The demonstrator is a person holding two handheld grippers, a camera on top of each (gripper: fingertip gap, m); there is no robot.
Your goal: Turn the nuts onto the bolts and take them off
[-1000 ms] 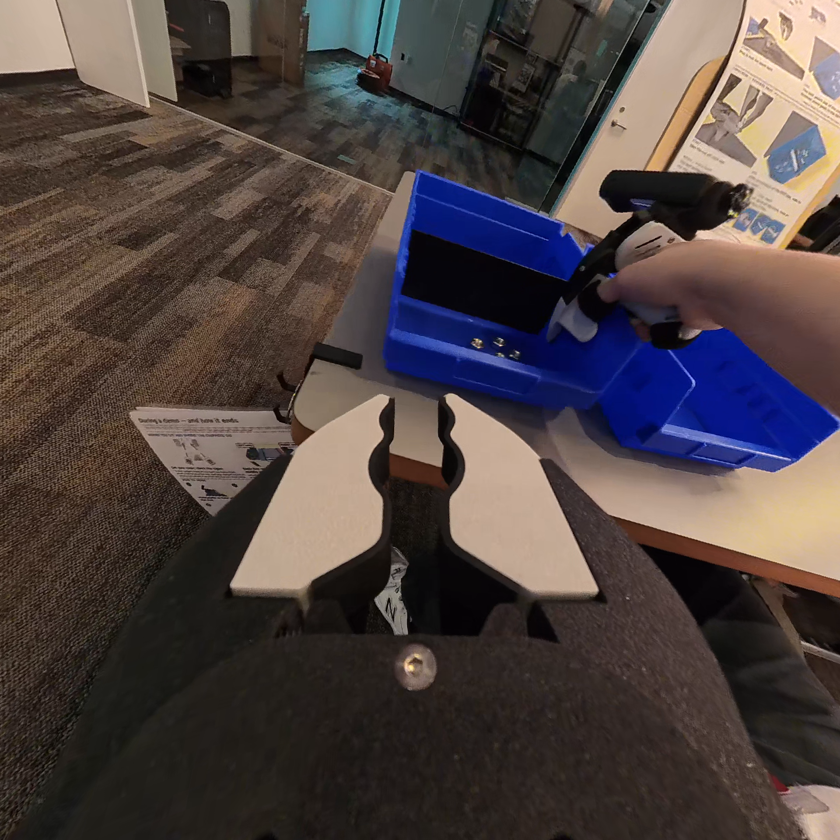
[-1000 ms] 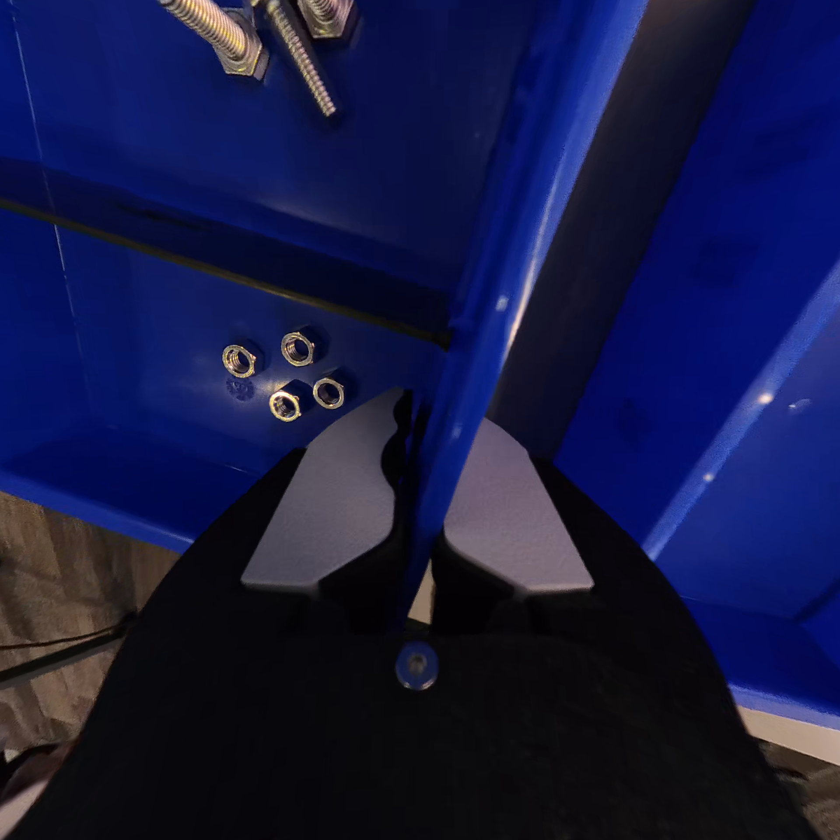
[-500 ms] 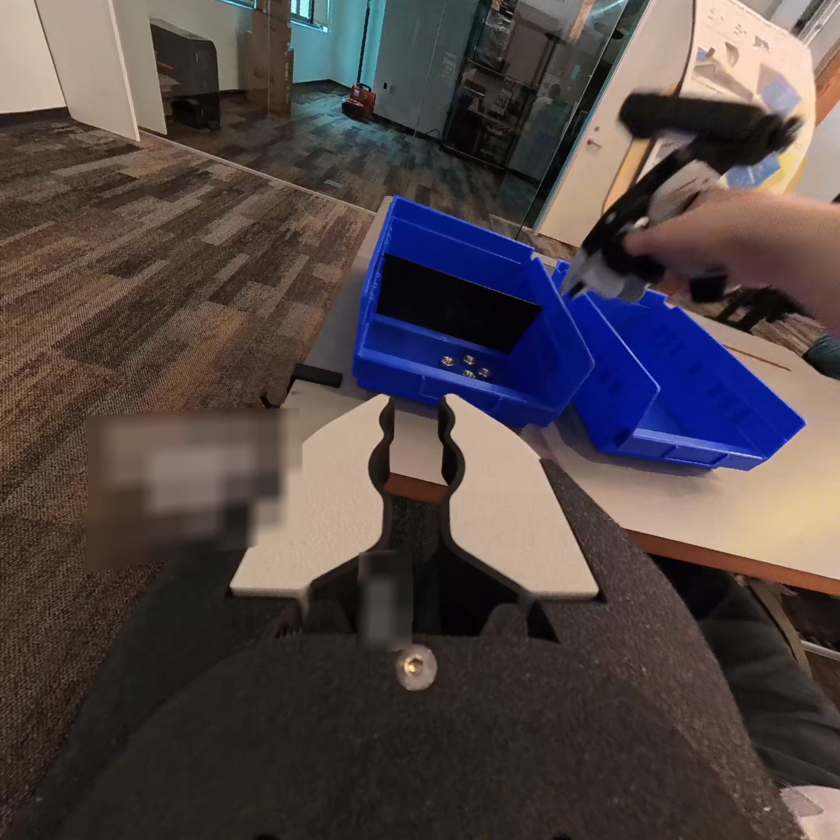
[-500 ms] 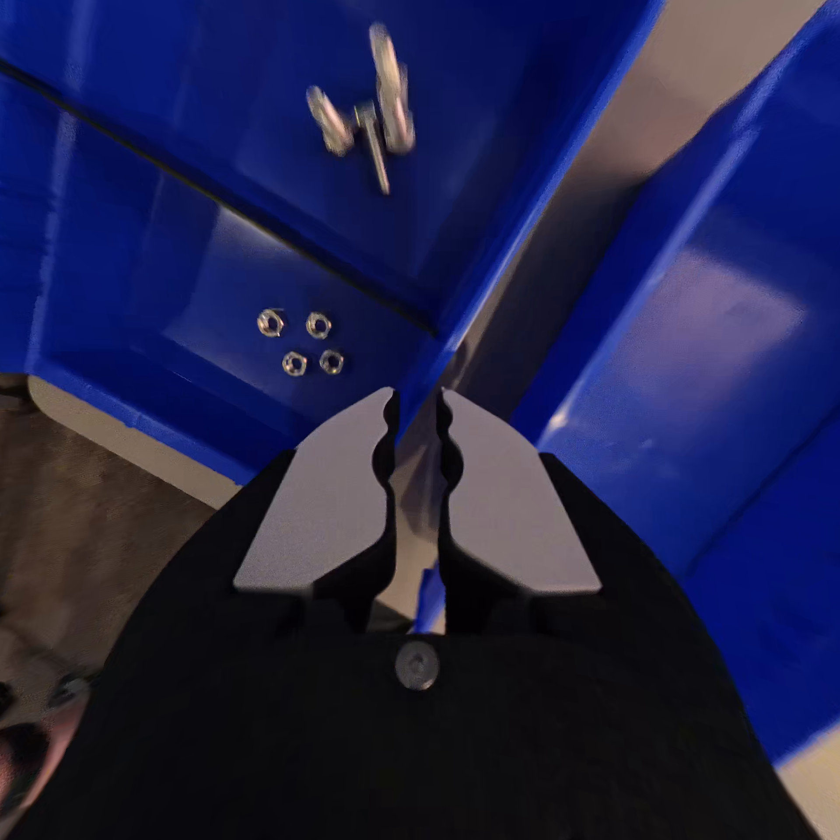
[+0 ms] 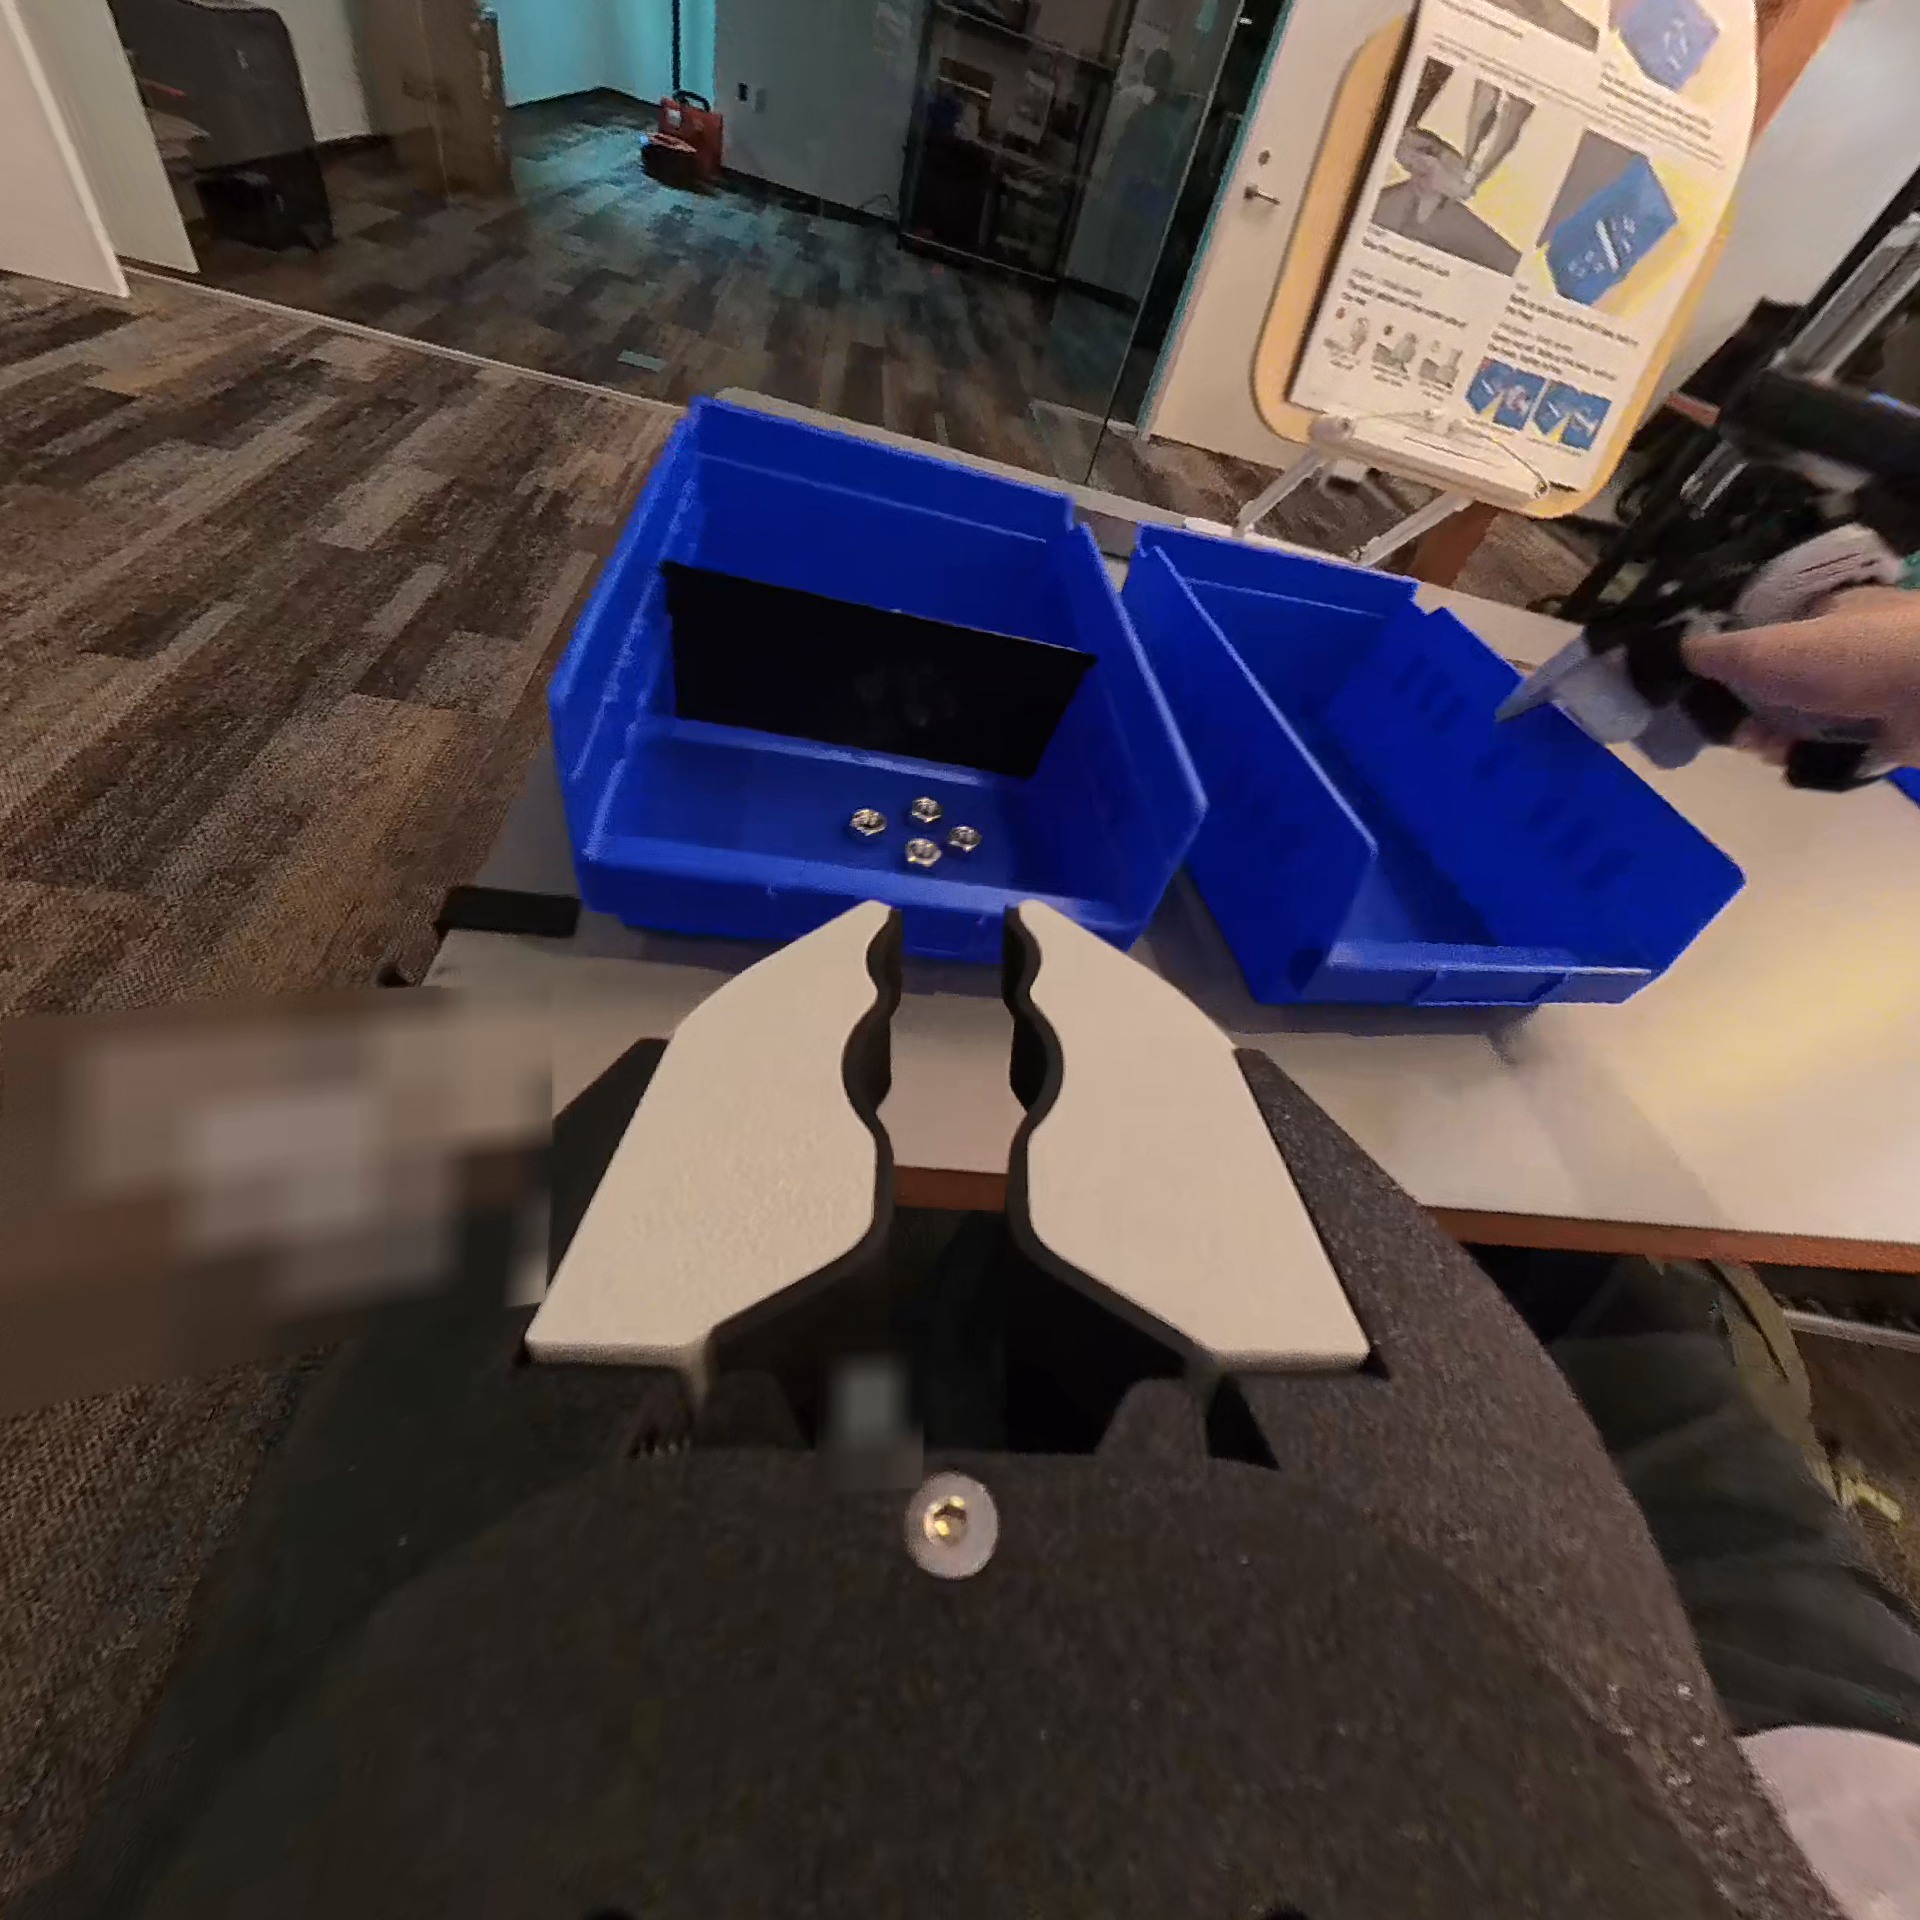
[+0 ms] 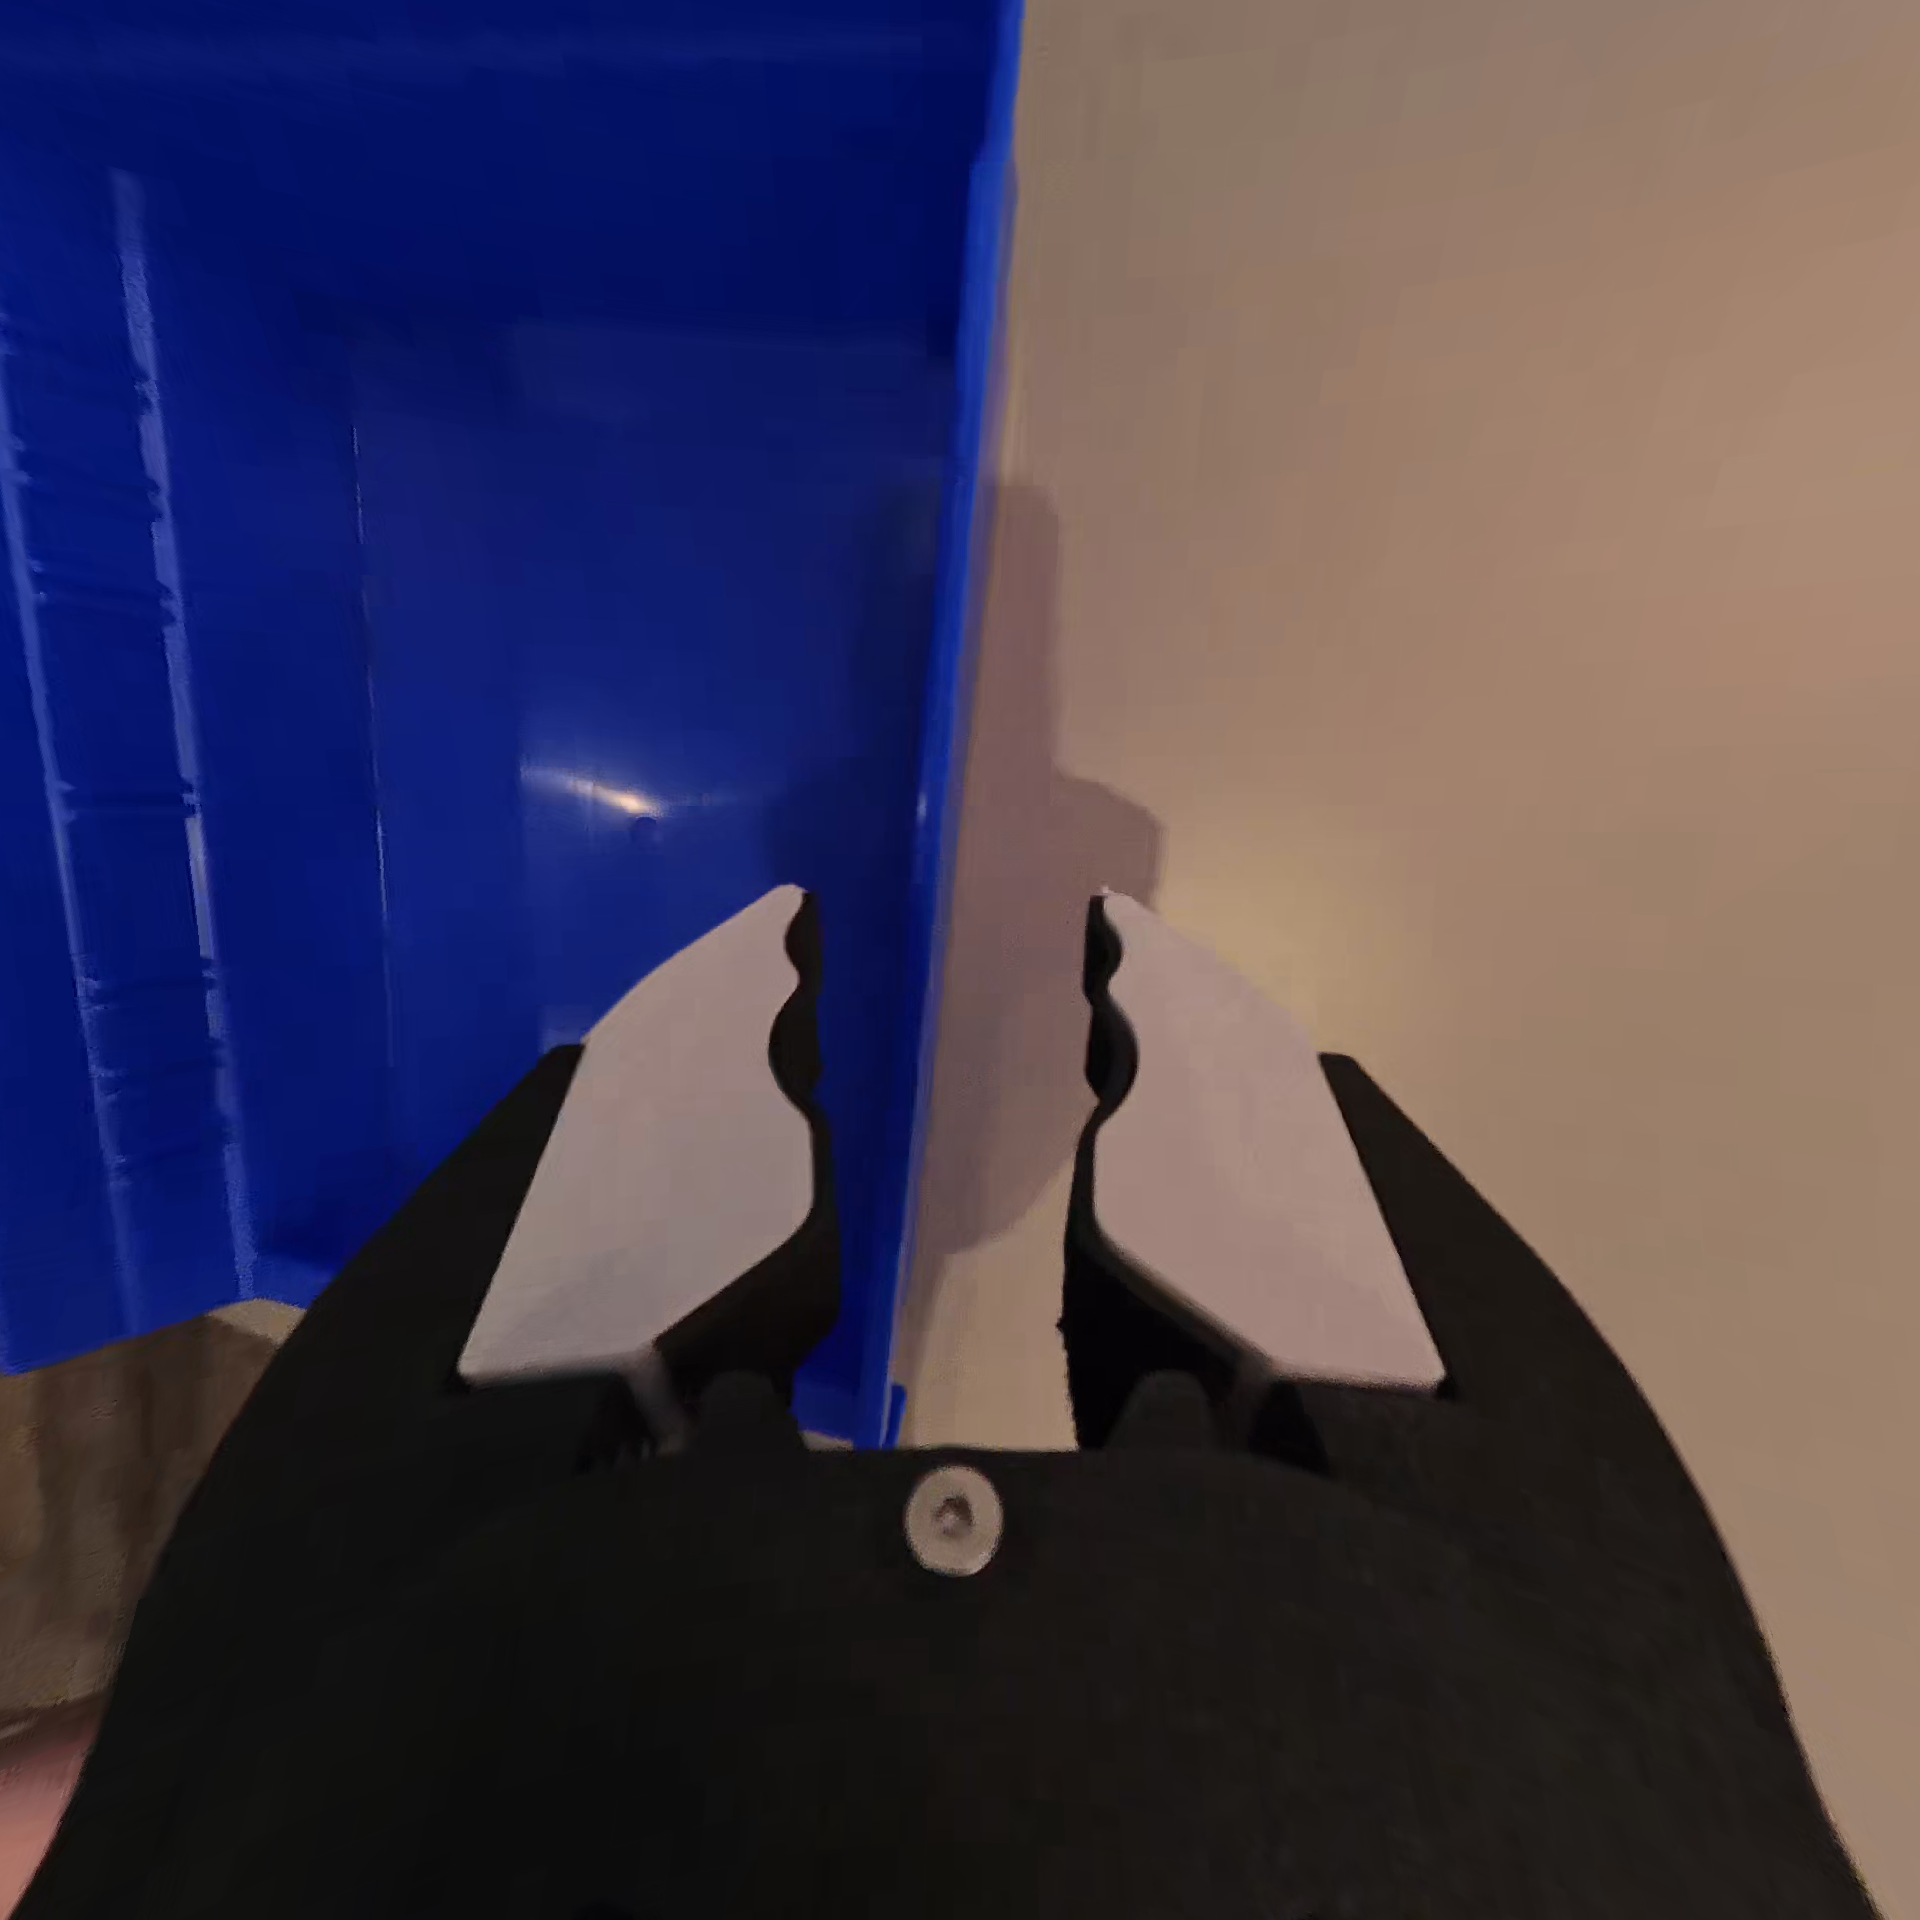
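Left claw (image 5: 945, 914): you held it empty, fingers a little apart, short of the left bin (image 5: 623, 727).
Nuts (image 5: 914, 831): four lay loose on that bin's floor; small, hard, light, likely slippery. Pinch one across its flats.
Bolts: not visible.
Right claw (image 6: 945, 904): gaped wide astride the right bin's wall (image 6: 951, 623) on the surface (image 6: 1455, 520), gripping nothing.

Black divider (image 5: 873, 681) hides bin's rear compartment; right bin (image 6: 520, 623) cut off left, motion-blurred.
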